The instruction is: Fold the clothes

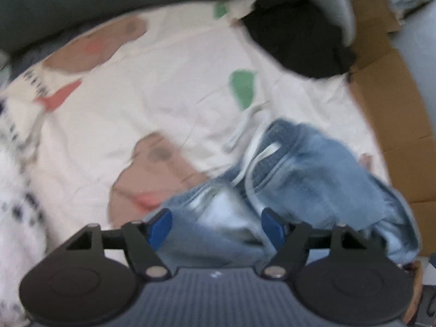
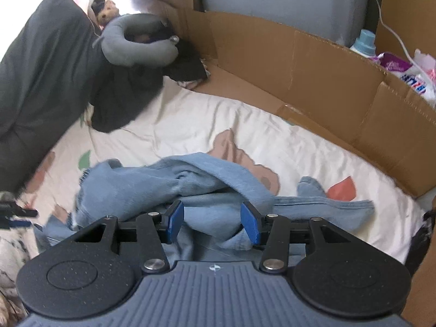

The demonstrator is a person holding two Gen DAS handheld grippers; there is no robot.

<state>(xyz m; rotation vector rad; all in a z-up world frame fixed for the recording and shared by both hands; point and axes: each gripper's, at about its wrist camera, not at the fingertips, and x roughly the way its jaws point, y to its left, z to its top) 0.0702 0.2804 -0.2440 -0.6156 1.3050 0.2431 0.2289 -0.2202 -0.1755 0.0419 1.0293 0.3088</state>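
Observation:
A light blue garment (image 1: 308,169) with a white drawstring lies crumpled on the cream patterned bedsheet (image 1: 169,81). In the left wrist view, which is blurred, my left gripper (image 1: 216,227) hangs over the garment's near end. Its blue pads (image 1: 160,229) stand wide apart and the cloth lies below them, not pinched. In the right wrist view the same blue garment (image 2: 190,185) is bunched in a heap. My right gripper (image 2: 213,222) is just above it, open, with folds of cloth between and under its blue pads (image 2: 252,224) but no grip on them.
A cardboard wall (image 2: 313,62) runs along the far and right side of the bed. A dark grey duvet (image 2: 41,68), a black garment (image 1: 297,43), a grey neck pillow (image 2: 136,43) and a plush toy (image 2: 106,11) lie at the back. A detergent bottle (image 2: 363,42) stands behind the cardboard.

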